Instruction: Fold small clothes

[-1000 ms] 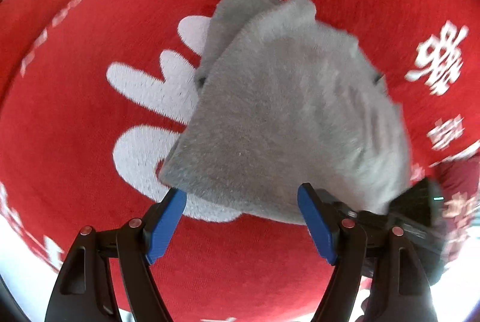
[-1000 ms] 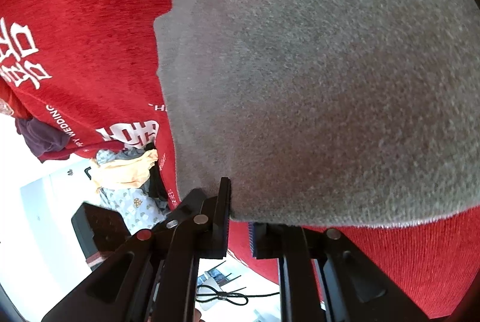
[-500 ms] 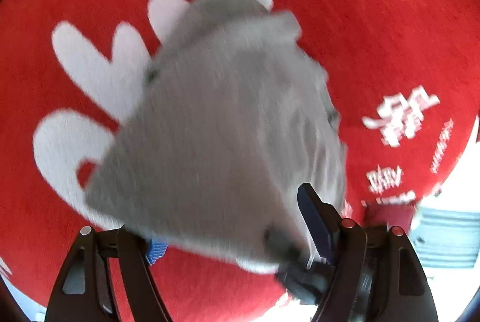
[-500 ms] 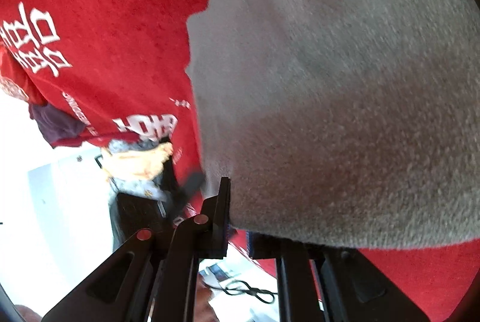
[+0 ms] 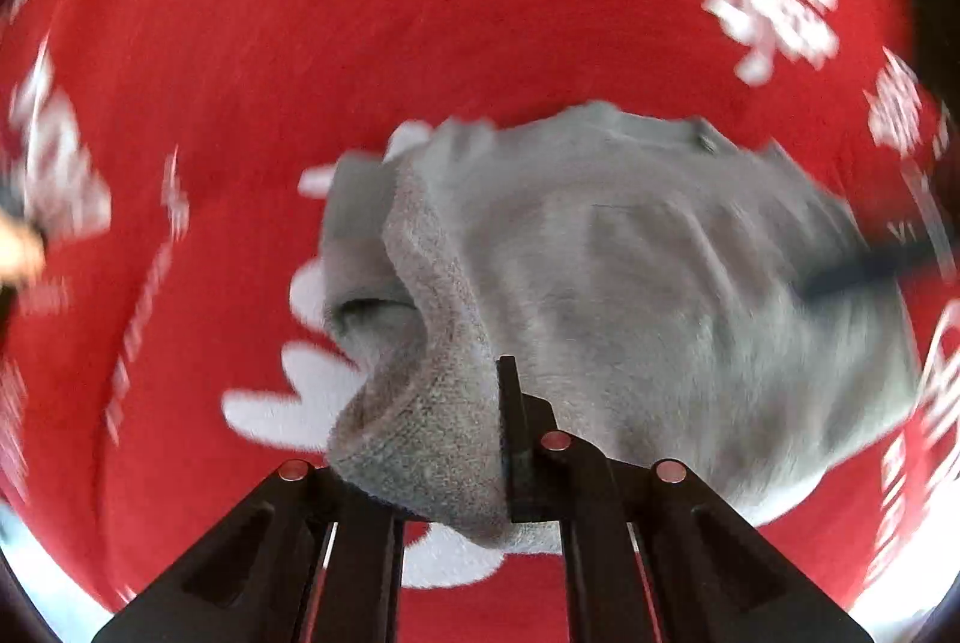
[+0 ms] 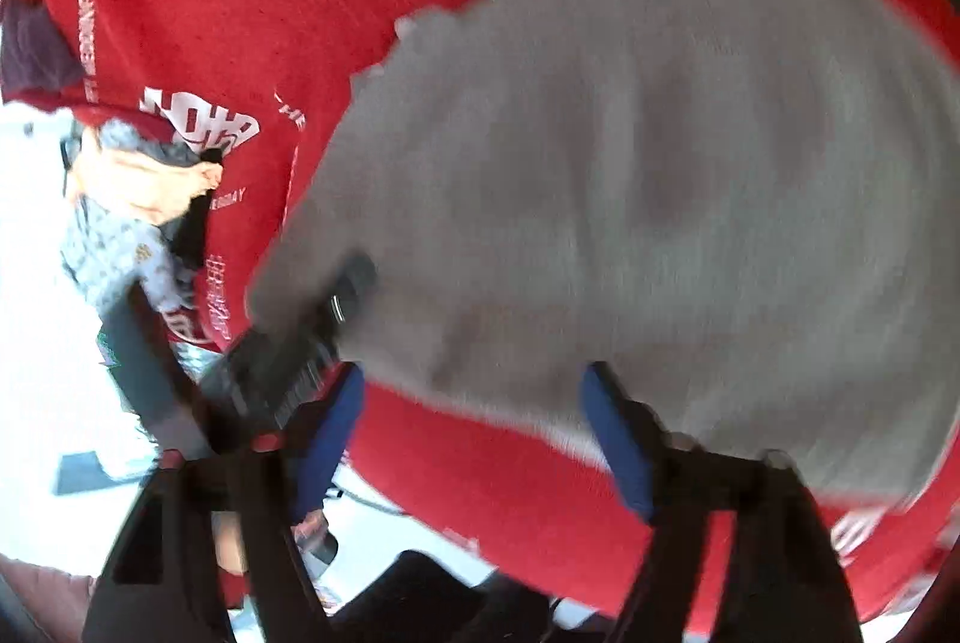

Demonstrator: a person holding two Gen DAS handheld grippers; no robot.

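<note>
A small grey knitted garment (image 5: 660, 283) lies on a red cloth (image 5: 420, 13) with white lettering. My left gripper (image 5: 462, 421) is shut on the garment's ribbed near edge, which is lifted and bunched between the jaws, hiding one finger. In the right wrist view the same garment (image 6: 660, 163) spreads above my right gripper (image 6: 474, 379). That gripper's jaws are opening; its blue pads (image 6: 618, 439) stand wide and press on nothing, with the garment's near edge just beyond them. The left gripper (image 6: 312, 337) shows there as a dark blur at the garment's left corner.
A heap of other clothes (image 6: 120, 235) sits off the red cloth's left edge, with a dark purple piece (image 6: 30, 43) further up. White floor (image 6: 36, 343) lies below the cloth's edge. Both views are motion-blurred.
My left gripper closed on the garment's near edge and lifted it while rolling. My right gripper let go of the garment, opened wide and rose away from it.
</note>
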